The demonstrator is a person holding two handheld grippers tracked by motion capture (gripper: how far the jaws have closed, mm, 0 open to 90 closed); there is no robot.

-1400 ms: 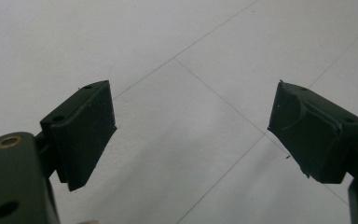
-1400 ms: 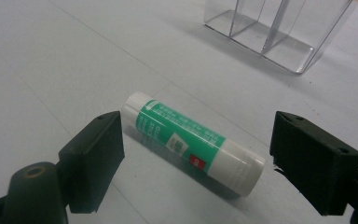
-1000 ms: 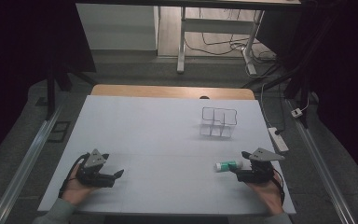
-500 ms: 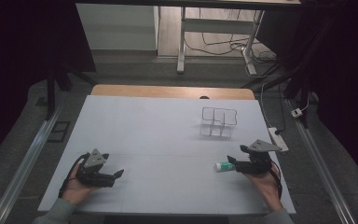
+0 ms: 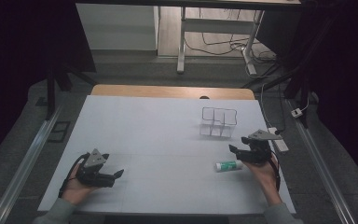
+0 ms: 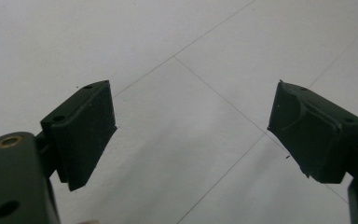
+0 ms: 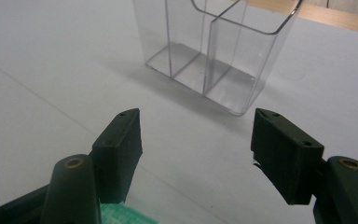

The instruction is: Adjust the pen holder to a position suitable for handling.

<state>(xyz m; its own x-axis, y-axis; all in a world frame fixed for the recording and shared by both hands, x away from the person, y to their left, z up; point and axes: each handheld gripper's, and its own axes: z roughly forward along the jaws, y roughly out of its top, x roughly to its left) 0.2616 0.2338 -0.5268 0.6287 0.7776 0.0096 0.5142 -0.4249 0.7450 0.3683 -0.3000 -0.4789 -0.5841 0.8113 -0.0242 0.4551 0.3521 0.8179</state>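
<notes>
The work in hand looks like getting the tube [image 5: 228, 165] into the clear holder [image 5: 219, 122]. The tube lies on its side on the white table [image 5: 158, 140], just in front of the right gripper [image 5: 237, 151] and well short of the holder, which stands further back on the right half of the table. Nothing is grasped yet — this is the approach to the pick.

In the right gripper view the jaws stand apart with only bare table between them, and the green end of the tube [image 7: 126, 215] peeks in at the bottom edge, below the left pad rather than in the gap. These jaws have just been closing, yet they hold nothing. The holder [image 7: 214, 56] sits straight ahead, its compartments empty.

The next move, as I judge it, calls for dropping the jaws lower and straddling the tube across its width before closing.

The right hand [image 5: 263, 172] holds its gripper roughly level and pointed left across the table. The left gripper [image 5: 117, 174] rests low near the front edge — jaws wide apart, empty, pointing right.
</notes>
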